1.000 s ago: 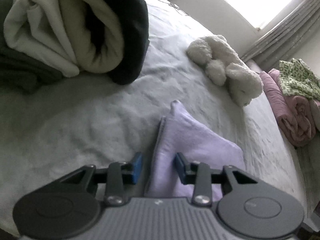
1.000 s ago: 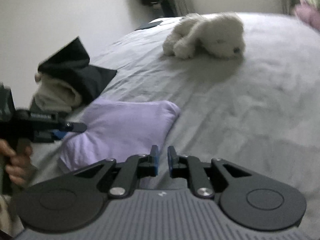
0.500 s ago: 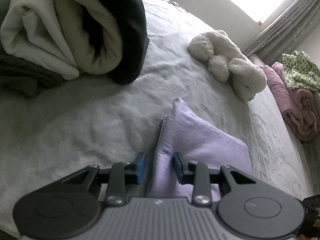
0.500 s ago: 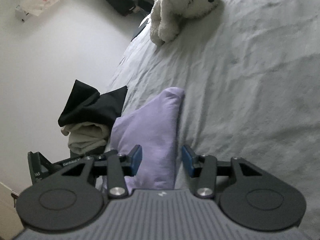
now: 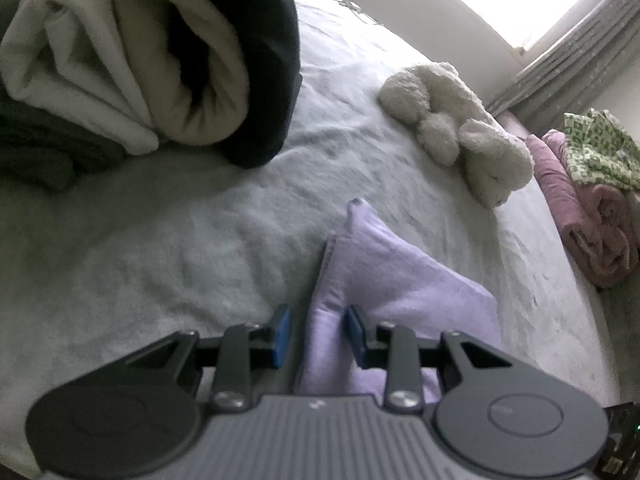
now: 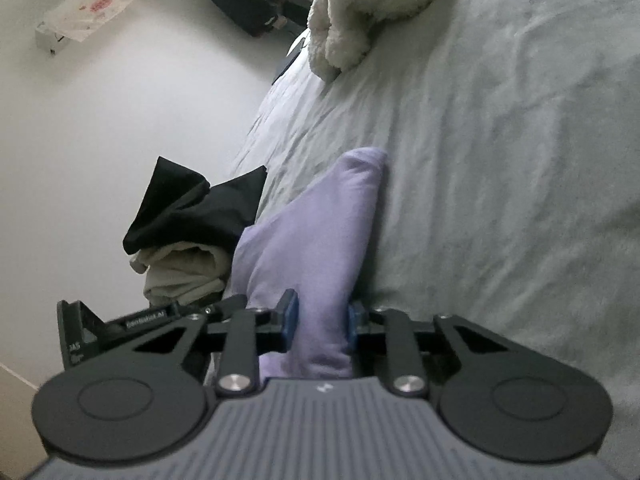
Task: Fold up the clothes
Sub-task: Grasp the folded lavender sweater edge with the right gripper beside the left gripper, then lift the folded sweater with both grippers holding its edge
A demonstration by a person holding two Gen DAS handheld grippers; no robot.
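A folded lilac cloth (image 5: 392, 280) lies on the white bed sheet (image 5: 160, 260), its near end bunched up. My left gripper (image 5: 319, 336) is shut on the cloth's thick folded edge, which runs between its blue pads. From the other side, the same lilac cloth (image 6: 320, 240) rises as a ridge into my right gripper (image 6: 320, 320). The right jaws are closing, and both pads press on the cloth's end. Under both grippers the cloth's near end is hidden.
A pile of folded cream and black clothes (image 5: 160, 60) sits at the back left, close to a white wall (image 6: 120, 120). A white plush toy (image 5: 460, 128) lies farther up the bed. Pink bedding with a green patterned cloth (image 5: 580, 216) is at the right edge.
The right gripper rolled, sank toward the cloth, opened around its end and closed on it. The left gripper kept its place and grip.
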